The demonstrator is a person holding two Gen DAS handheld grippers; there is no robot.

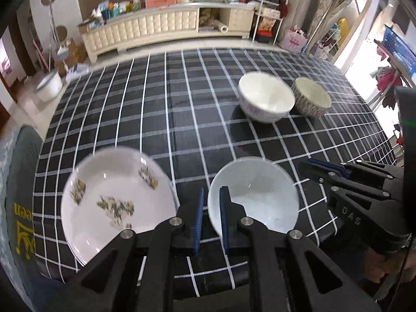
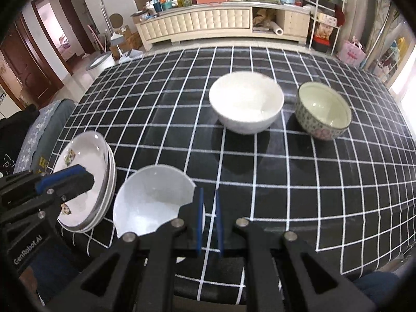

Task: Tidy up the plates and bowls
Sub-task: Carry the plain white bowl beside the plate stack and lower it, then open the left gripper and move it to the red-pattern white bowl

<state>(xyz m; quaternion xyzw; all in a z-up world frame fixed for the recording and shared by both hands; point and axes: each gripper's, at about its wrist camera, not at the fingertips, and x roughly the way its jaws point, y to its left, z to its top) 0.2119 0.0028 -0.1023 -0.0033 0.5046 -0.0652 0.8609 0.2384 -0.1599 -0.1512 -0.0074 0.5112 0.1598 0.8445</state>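
Checked desk [image 1: 182, 119] | left gripper [image 1: 211, 221], right gripper [image 2: 209, 221] nearly closed, empty | stacked plates [image 1: 109, 197] lower left, pale bowl [image 1: 260, 195] lower centre | risk: gripper clipping bowl rim

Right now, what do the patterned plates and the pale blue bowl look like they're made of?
Patterned plates: probably glazed ceramic or porcelain; glossy white with printed motifs and bright light glints.
Pale blue bowl: likely glazed ceramic too; smooth, shiny, thin rim. Melamine can't be ruled out by look alone.
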